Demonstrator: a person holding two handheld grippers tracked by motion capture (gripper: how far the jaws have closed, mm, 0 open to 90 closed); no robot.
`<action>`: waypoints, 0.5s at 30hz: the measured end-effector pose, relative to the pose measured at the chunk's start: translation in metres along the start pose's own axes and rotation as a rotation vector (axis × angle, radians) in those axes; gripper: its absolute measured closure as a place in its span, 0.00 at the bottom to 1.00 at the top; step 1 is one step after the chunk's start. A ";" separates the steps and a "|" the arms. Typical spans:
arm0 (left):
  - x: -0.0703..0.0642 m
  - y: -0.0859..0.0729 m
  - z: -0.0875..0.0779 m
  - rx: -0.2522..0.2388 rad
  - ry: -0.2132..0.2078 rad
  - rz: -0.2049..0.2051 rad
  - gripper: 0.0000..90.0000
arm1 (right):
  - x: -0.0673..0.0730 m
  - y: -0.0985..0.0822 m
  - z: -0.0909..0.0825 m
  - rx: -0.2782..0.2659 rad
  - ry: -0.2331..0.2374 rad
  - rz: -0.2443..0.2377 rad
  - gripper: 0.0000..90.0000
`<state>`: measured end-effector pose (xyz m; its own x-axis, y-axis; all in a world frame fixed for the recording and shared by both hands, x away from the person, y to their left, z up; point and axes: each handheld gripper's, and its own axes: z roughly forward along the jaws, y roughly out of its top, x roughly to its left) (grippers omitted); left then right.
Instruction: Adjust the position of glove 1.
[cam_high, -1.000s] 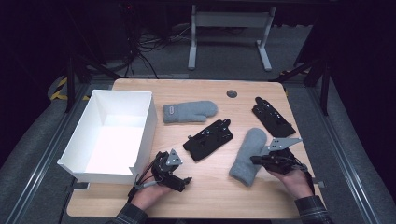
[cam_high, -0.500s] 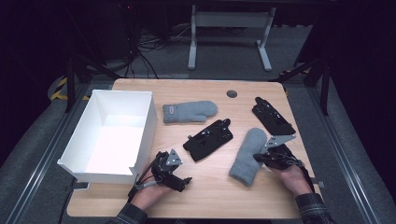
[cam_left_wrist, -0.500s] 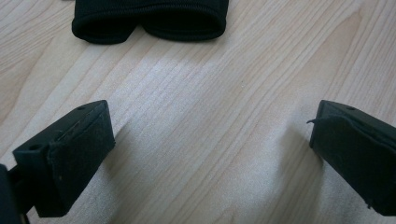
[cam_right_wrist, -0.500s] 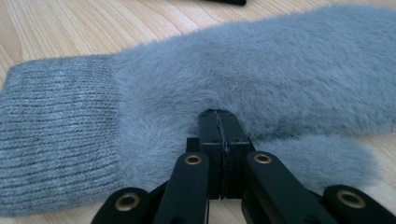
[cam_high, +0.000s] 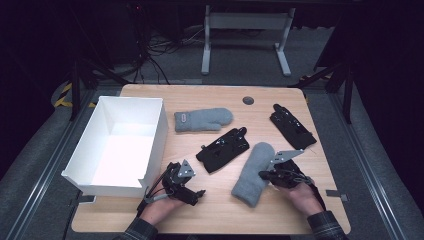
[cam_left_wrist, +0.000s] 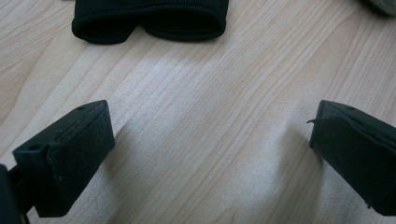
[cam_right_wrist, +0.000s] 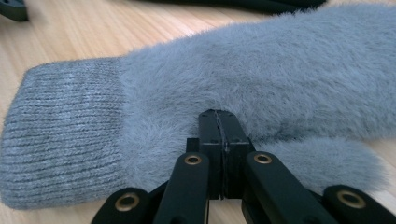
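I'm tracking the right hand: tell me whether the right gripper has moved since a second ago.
Yes. In the high view the right gripper has slid left, away from the table's right edge, onto the grey mitten, jaws shut.

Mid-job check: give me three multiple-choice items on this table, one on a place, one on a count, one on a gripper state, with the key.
1. Where does the white box stand?
A. on the table's left side
B. on the table's right side
C. on the floor behind the table

2. How many grey mittens lie on the table?
A. one
B. two
C. four

3. How do the right gripper's jaws stand?
A. wide open over the box
B. closed together at the near mitten's edge
C. clamped on a black glove

Key: 1 A, the high view shows the box at the left edge. 2 B, one mitten lies beside the box's far end and one lies near the right hand. 3 B, the right gripper view shows the two jaws pressed flat together against the grey fur; whether they pinch any fabric I cannot tell.
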<state>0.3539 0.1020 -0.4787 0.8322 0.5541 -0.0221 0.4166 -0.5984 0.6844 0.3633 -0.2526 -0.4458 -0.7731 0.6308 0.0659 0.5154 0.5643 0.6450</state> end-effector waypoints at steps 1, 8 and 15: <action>0.000 0.000 0.000 0.000 0.000 0.000 0.00 | 0.002 0.001 0.001 -0.001 0.004 -0.005 1.00; 0.000 0.000 0.000 0.000 0.000 0.000 0.00 | 0.026 0.012 0.013 0.007 0.044 -0.056 1.00; 0.000 0.000 0.000 0.000 0.000 0.000 0.00 | 0.039 0.015 0.004 -0.040 0.073 -0.095 1.00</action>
<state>0.3539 0.1021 -0.4786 0.8323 0.5539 -0.0219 0.4164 -0.5987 0.6842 0.3431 -0.2172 -0.4368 -0.8435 0.5341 0.0575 0.4246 0.5973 0.6804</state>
